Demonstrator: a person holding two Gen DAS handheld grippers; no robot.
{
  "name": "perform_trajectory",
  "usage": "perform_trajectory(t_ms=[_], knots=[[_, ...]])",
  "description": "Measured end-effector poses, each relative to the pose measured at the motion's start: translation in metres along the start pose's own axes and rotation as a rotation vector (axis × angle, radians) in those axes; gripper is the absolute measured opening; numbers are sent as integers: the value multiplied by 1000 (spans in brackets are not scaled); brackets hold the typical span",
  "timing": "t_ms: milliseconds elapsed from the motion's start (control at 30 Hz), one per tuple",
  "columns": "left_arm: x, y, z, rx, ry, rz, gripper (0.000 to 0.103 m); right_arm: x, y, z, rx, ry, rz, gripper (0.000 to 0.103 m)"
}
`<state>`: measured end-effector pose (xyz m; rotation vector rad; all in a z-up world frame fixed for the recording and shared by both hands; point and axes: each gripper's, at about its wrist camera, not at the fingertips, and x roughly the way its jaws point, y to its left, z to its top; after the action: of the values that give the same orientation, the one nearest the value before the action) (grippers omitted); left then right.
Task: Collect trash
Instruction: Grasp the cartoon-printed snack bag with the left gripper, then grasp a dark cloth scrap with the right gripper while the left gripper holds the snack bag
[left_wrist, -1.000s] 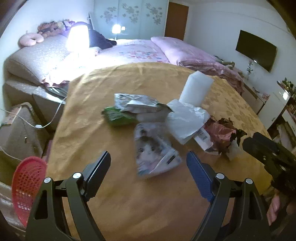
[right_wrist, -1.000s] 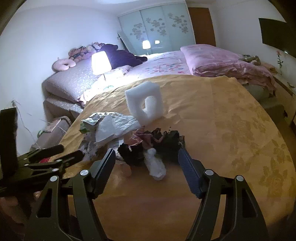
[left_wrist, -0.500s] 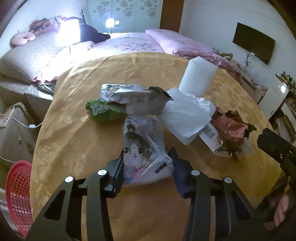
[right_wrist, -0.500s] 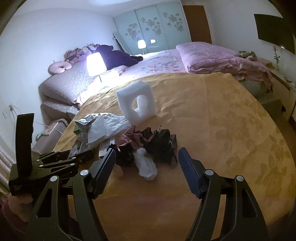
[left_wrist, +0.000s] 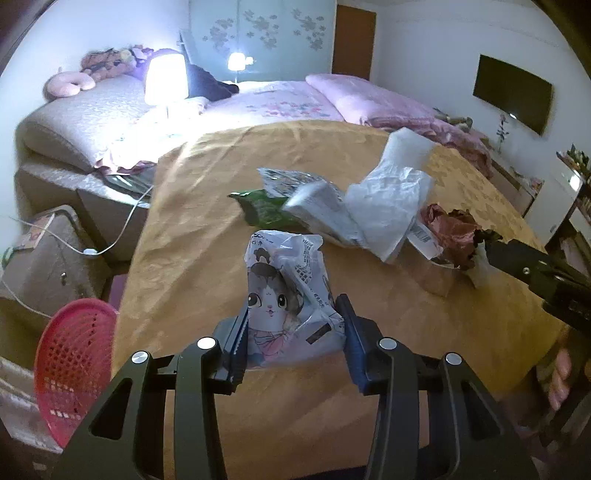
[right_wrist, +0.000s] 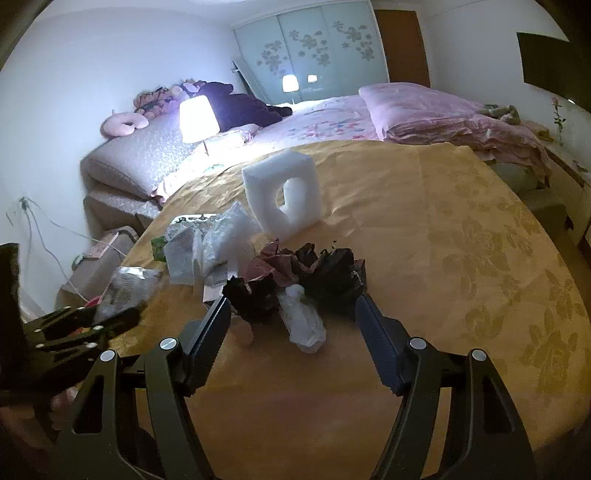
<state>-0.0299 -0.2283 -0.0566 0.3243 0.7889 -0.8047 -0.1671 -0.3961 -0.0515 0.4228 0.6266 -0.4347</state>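
The left tool (left_wrist: 293, 332) is clenched on a cat-print snack bag (left_wrist: 290, 295) — both blue pads press its crumpled lower sides, and the bag stands upright between them over the yellow, flower-patterned cloth of the desk (left_wrist: 192, 236). Whether the bag's bottom edge touches the cloth cannot be told. Just beyond it lie a green wrapper (left_wrist: 264, 212) and a silver foil packet (left_wrist: 317, 206), overlapping each other, with a crumpled white plastic bag (left_wrist: 391, 206) against the packet's right side and a white foam block (left_wrist: 406, 147) standing behind that. Off the desk's near left edge, lower down, sits a red perforated basket (left_wrist: 74, 365). The right tool (right_wrist: 291, 321) is released, its fingers spread wide on either side of a clump of dark red and black crumpled wrapping (right_wrist: 303, 277); a small knotted clear plastic bag (right_wrist: 303, 321) lies against the clump's near side, between the fingers — neither pad touches the trash. In the right wrist view the foam block shows a curved cut-out through its middle and stands upright past the clump. A printed label slip (left_wrist: 423, 238) pokes out from under the white bag beside the dark red wrapping. Behind the desk are a bed with pink covers (right_wrist: 332, 122) and a lit lamp (right_wrist: 197, 118).
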Motion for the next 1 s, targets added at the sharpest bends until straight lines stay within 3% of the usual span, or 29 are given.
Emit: perform_trajectory(t_ms=[300,767,1000], knots=[[-13,8,-3,-24,-21,-1,41,2,14,7,-40,-15,44,63],[-15,7,-6,-15,-21,4,41,32,36,16,-134,18,46,22],[-17,12,-5,-25,-25,1,41,20,39,21,-130,-1,77,15]])
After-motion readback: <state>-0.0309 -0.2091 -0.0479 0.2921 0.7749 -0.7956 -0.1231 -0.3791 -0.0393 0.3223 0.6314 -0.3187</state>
